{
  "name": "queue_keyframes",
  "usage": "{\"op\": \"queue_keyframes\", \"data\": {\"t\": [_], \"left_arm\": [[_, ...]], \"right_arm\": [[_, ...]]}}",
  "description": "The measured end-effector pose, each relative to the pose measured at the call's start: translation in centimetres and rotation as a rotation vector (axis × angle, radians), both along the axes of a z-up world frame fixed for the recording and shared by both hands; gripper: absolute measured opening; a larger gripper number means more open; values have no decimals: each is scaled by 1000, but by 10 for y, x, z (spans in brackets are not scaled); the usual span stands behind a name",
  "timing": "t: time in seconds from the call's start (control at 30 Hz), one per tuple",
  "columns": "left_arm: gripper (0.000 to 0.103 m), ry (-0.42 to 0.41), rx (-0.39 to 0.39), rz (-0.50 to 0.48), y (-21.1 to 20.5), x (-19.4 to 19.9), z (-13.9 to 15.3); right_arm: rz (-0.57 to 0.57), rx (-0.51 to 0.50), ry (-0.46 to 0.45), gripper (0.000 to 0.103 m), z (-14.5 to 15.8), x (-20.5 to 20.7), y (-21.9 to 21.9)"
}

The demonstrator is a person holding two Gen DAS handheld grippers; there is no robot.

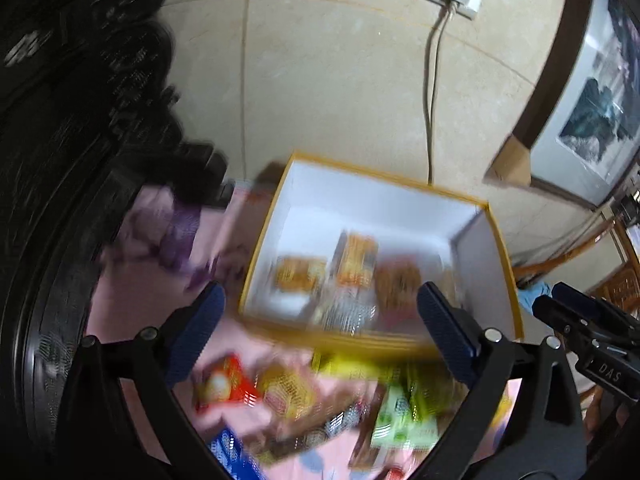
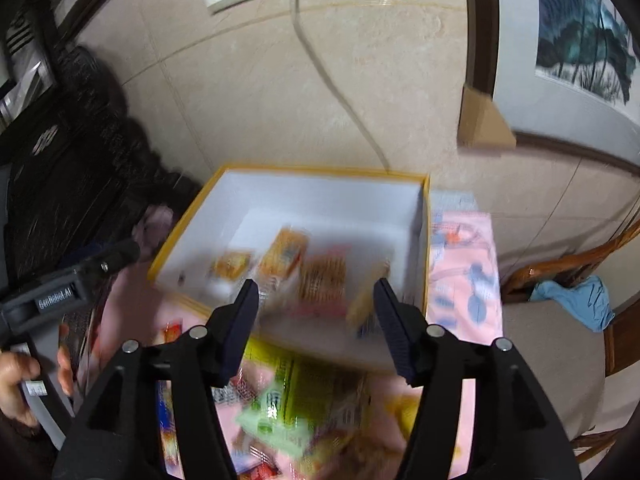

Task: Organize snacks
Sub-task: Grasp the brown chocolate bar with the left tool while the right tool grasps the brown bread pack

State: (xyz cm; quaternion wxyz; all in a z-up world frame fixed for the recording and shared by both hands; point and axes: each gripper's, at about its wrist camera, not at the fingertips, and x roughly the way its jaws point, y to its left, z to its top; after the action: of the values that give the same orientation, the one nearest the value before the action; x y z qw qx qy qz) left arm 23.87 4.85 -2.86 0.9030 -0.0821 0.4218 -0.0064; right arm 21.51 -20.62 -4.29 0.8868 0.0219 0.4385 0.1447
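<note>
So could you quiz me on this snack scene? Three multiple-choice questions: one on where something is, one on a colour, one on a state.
1. Where are the orange snack packets?
A. Inside the box
B. On the chair
C. Hanging on the wall

2. What colour is the rim of the box?
A. Blue
B. Yellow
C. Black

3. How do the jaws of the right gripper stand?
A. Shut on a packet
B. Shut on nothing
C. Open, holding nothing

Answers:
1. A, the packets lie on the white floor of the box.
2. B, a yellow edge runs around the white walls.
3. C, in the right wrist view the two fingers stand wide apart with nothing between them; the left gripper is open too.
</note>
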Motion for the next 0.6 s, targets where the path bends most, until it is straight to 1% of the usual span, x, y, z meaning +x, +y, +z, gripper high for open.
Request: {"op": "queue_keyframes", "data": {"t": [0.1, 0.17, 0.2, 0.27, 0.33, 0.37, 0.43, 0.47, 0.53, 0.6], "left_arm": [[99, 51, -1, -35, -5, -47, -27], [99, 96, 27, -62, -13, -82, -54], [99, 116, 17, -78, -16, -97, -67], [99, 162, -8, -118, -21, -127, -94], [99, 209, 21, -150, -27, -149, -117], [99, 234, 40, -181, -31, -159, -128], [99, 259, 73, -212, -37, -171, -141], [99, 268, 72, -219, -38, -173, -145], [99, 273, 69, -229, -41, -174, -146], [99, 257, 78, -248, -48, -177, -143]], "right_arm": [[43, -24, 60, 61, -25, -34, -6], [45, -54, 129, 61, -56, -65, -13], [40, -58, 175, 61, -73, -80, -16], [10, -54, 232, 61, -100, -105, -24], [-48, -52, 257, 61, -122, -124, -35], [-86, -40, 269, 61, -132, -131, -41], [-158, -9, 285, 61, -144, -135, -50], [-183, 10, 288, 61, -148, -134, -52], [-199, 48, 289, 61, -151, -129, -51], [-203, 54, 287, 61, -151, -125, -46]]}}
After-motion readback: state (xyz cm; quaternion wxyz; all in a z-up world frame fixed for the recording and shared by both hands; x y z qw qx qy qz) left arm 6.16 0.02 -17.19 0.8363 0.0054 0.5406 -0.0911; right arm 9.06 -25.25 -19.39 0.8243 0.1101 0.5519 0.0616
